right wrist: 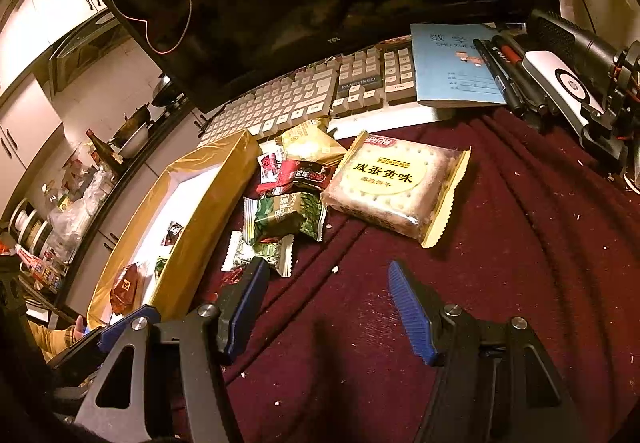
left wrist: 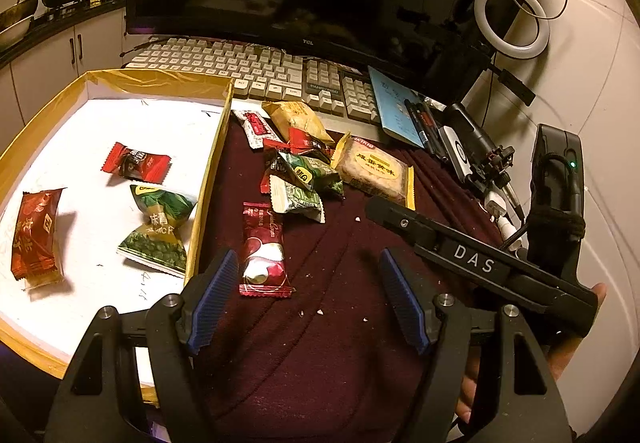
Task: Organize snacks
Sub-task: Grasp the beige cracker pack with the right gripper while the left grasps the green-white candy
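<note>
Between the spread, empty jaws of the left tool [left wrist: 308, 299] lies a dark red snack packet [left wrist: 264, 255], flat on the maroon cloth just beside the yellow-rimmed tray [left wrist: 208, 171]. It looks light, crinkly and slippery; pinching across its plump middle seems safest. The right tool [right wrist: 328, 307] is likewise spread and empty, near the biscuit pack [right wrist: 392, 187], likely brittle inside.
</note>
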`<state>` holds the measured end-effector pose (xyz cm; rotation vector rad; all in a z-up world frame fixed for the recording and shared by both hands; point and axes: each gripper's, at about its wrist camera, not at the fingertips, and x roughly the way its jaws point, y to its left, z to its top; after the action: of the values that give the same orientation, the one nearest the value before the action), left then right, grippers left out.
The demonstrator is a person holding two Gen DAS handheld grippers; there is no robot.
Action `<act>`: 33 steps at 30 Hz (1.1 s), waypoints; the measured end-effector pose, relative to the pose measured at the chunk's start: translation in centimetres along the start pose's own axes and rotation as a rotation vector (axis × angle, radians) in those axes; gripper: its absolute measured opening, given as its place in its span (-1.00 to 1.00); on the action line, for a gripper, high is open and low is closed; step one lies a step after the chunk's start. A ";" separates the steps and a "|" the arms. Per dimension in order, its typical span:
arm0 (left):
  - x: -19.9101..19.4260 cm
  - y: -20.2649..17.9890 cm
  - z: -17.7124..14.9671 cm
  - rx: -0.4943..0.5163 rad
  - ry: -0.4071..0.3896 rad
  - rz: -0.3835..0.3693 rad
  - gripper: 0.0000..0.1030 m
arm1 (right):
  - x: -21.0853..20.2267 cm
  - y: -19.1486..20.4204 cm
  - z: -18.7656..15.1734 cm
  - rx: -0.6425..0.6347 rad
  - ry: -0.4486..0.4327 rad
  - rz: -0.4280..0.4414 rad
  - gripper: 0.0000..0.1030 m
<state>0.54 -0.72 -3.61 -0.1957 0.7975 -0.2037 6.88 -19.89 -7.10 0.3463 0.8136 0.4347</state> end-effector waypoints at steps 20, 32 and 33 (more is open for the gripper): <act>4.1 0.5 4.5 -0.013 0.123 -0.028 0.42 | 2.4 -2.1 7.4 0.006 0.101 -0.063 0.27; 10.9 -3.3 5.1 0.171 0.199 0.173 0.37 | 7.9 -2.9 9.4 -0.140 0.241 -0.129 0.48; 11.3 -3.3 5.0 0.176 0.213 0.181 0.20 | 7.8 -2.8 9.2 -0.148 0.245 -0.120 0.49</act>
<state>11.53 -6.24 -7.11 0.0655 0.9985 -0.1239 19.21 -19.65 -7.35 0.1062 1.0288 0.4270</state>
